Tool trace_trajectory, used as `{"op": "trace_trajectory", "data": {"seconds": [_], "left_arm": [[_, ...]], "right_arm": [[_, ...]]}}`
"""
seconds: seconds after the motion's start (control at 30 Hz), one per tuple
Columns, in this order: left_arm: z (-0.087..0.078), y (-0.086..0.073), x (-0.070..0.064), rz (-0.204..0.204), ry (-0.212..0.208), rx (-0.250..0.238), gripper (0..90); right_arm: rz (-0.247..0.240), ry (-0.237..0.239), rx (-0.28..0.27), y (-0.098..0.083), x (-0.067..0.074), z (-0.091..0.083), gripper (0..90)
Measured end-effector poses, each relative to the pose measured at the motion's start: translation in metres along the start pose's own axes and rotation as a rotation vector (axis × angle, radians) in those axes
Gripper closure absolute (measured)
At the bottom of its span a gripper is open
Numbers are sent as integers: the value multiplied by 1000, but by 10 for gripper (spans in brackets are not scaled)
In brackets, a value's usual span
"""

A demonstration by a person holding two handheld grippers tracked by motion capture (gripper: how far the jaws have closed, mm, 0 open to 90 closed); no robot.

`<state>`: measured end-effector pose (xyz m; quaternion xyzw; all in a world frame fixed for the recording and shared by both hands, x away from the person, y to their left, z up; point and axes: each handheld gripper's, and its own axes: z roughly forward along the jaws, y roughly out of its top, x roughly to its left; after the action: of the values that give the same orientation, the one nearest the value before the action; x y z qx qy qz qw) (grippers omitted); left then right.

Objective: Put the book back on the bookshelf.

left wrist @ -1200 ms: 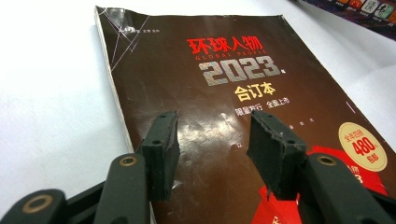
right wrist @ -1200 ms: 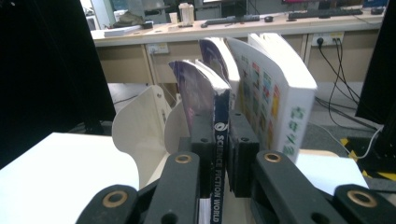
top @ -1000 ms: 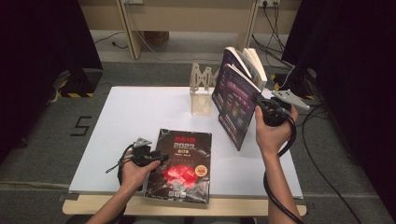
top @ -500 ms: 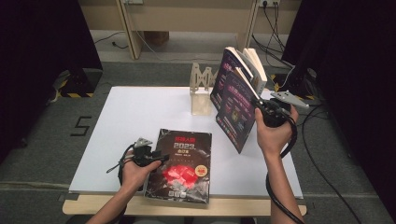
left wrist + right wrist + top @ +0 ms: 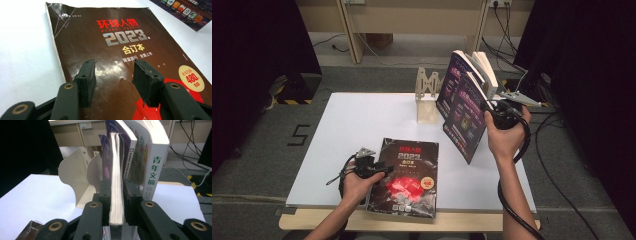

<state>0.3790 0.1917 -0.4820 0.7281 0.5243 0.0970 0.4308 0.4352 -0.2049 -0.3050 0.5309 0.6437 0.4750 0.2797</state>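
Purple-covered magazine [image 5: 464, 117] stands tilted, clamped in right gripper [image 5: 116, 202].

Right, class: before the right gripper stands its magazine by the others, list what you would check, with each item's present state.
1. Right gripper clamps the magazine: ok, pads press both faces.
2. Magazine is off the table: ok, tilted in the air.
3. Bookend stands upright: ok.
4. Standing books stay put against it: cannot tell.
5. Left gripper is out of the way: ok, jaws open over the flat book.
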Motion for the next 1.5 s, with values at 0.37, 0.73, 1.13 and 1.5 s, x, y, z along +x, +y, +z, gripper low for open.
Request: {"op": "trace_trajectory", "data": {"seconds": [0.37,0.73,1.13,1.5], "left_arm": [[0,0,1,1,1,0,518],[-2,1,3,1,3,-4,518],[-2,1,3,0,2,-7,519],[-2,1,3,2,1,-11,520]], "right_arm": [[-25,-5,-27,3,8,-3,844],[-37,32,-79,12,22,1,844],[-37,19,-122,28,24,7,844],[-32,0,-136,34,22,21,844]]}}
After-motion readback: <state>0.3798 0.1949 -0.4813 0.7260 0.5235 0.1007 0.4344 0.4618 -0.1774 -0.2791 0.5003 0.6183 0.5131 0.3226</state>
